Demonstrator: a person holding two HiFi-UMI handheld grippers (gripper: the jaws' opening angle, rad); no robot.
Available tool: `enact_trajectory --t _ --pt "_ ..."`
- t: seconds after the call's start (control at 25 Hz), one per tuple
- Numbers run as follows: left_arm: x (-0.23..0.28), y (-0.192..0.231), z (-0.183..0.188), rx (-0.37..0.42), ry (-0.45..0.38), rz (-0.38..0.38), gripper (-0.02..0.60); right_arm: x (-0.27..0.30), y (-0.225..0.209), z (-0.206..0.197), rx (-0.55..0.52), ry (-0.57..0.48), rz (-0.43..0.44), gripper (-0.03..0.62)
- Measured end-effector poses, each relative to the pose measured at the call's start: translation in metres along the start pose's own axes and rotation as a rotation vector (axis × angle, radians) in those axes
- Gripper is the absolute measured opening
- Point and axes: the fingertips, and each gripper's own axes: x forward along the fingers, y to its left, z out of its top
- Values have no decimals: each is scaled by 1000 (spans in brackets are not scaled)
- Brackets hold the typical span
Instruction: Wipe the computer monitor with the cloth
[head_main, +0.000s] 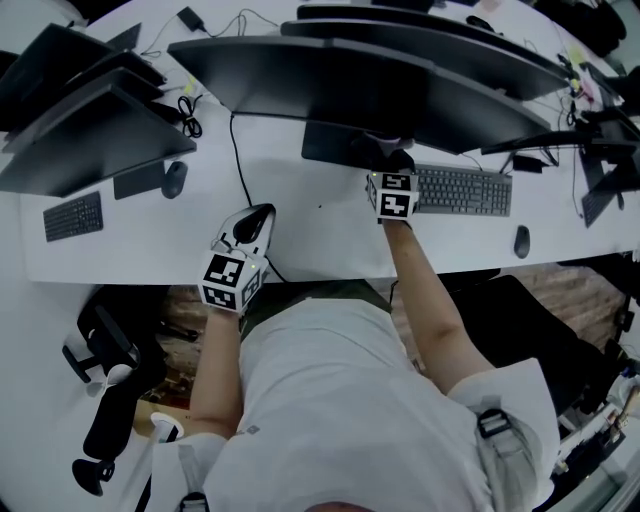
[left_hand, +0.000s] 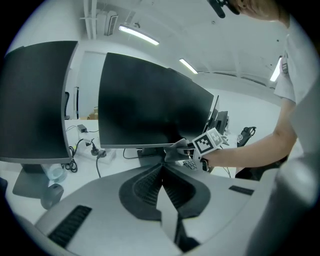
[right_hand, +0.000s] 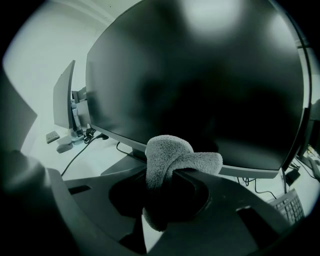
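The big curved black monitor (head_main: 380, 85) stands mid-desk and fills the right gripper view (right_hand: 200, 85). My right gripper (head_main: 398, 165) reaches to the screen's lower edge, shut on a fluffy grey cloth (right_hand: 170, 157) that bulges out over its jaws, close to the screen; whether it touches I cannot tell. In the left gripper view the cloth (left_hand: 175, 150) sits at the monitor's (left_hand: 150, 105) bottom edge, ahead of the right gripper's marker cube. My left gripper (head_main: 258, 214) hangs over the desk's near edge, left of the monitor stand, shut (left_hand: 162, 169) with nothing in it.
A grey keyboard (head_main: 463, 190) and a mouse (head_main: 521, 241) lie right of the right gripper. A black cable (head_main: 240, 165) runs across the white desk (head_main: 320, 240). A second monitor (head_main: 90, 130), keyboard (head_main: 73, 216) and mouse (head_main: 174, 178) stand to the left. A chair base (head_main: 110, 400) is below.
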Motion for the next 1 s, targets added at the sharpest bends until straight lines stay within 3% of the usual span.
enact_trajectory --t 1.0 --pt "-64 111 -24 -51 -14 52 0 56 132 39 -36 -2 69 69"
